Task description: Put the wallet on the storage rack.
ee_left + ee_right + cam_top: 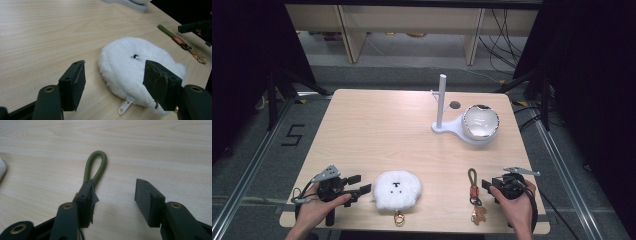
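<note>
Fingers of both grippers spread, gripping nothing: left gripper [360, 190] just left of plush [397, 189]; right gripper [484, 186] right of plush, beside keychain [474, 192].

Your light wooden counter [377, 125] stands on grey floor [412, 70]; beyond it you see pale wooden furniture legs [349, 35], loose cables [502, 37] and dark surroundings.

- A lab or test room set up for recording, not a home.
- A light wooden table [377, 130] stands alone on grey floor [412, 65].
- Black tripod legs [282, 85] flank it on both sides.
- Loose cables [502, 35] trail by pale bench frames [472, 35] behind.
- Tape on the floor marks a number five [292, 135].
</note>
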Tool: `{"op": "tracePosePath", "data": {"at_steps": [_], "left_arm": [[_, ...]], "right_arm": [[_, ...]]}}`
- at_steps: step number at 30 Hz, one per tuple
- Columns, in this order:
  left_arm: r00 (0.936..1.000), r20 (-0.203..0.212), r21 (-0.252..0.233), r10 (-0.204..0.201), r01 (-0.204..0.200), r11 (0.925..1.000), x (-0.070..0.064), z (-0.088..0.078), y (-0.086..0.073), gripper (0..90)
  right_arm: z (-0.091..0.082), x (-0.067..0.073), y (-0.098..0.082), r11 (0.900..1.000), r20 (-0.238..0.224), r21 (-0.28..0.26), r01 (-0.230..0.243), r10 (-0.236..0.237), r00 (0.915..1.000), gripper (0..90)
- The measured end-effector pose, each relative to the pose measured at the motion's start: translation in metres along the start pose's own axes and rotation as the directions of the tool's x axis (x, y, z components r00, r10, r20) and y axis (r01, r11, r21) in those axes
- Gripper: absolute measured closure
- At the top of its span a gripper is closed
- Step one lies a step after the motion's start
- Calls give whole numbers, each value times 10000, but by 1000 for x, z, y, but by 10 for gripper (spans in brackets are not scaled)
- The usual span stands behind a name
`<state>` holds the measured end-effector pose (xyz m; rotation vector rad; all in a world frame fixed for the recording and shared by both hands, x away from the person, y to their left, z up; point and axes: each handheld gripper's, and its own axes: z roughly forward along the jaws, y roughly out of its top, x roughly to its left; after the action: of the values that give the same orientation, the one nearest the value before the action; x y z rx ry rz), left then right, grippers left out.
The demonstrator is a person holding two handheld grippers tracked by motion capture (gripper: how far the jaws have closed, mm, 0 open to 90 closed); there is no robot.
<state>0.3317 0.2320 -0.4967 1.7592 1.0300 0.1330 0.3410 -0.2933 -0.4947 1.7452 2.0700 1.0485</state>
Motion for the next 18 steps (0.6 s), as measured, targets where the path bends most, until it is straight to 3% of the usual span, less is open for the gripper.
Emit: {"op": "tracePosePath", "data": {"at_steps": [1,3,4,5,6,8,10,11,12,18], "left_arm": [[9999,-140,234,-100,104,9997,-2,0,4,337],[9999,42,456,-113,111,9989,-3,5,12,337],[9998,129,498,-128,121,9987,-3,7,14,335],[9998,138,838,-136,124,9964,-4,9,18,331],[9997,202,1060,-130,107,9943,-4,12,21,328],[10000,39,1451,-28,22,9894,-5,19,28,328],[9999,83,1858,63,-78,9826,-5,25,34,328],[9999,-105,2065,57,-35,9784,-6,29,37,325],[9999,-101,2210,41,-18,9753,-5,33,38,323],[9998,16,3167,211,-205,9483,-8,49,41,322]], "right_arm": [[1,1,2,10000,-97,-27,-47,47,9999,518],[-1,4,7,9999,-65,103,137,-136,9999,518],[-4,13,9,9972,-99,369,-653,657,9978,518],[-3,9,11,9997,-284,262,8,0,9996,518],[-2,7,13,9988,-185,239,434,-429,9989,518],[-6,14,18,9991,-298,416,24,-12,9996,519],[-8,18,22,9991,-306,411,126,-114,9995,524],[-11,25,24,9977,-464,599,-327,355,9983,525],[-10,24,26,9989,-541,431,160,-136,9984,525],[-7,44,32,9959,-1130,780,466,-376,9929,523]]}}
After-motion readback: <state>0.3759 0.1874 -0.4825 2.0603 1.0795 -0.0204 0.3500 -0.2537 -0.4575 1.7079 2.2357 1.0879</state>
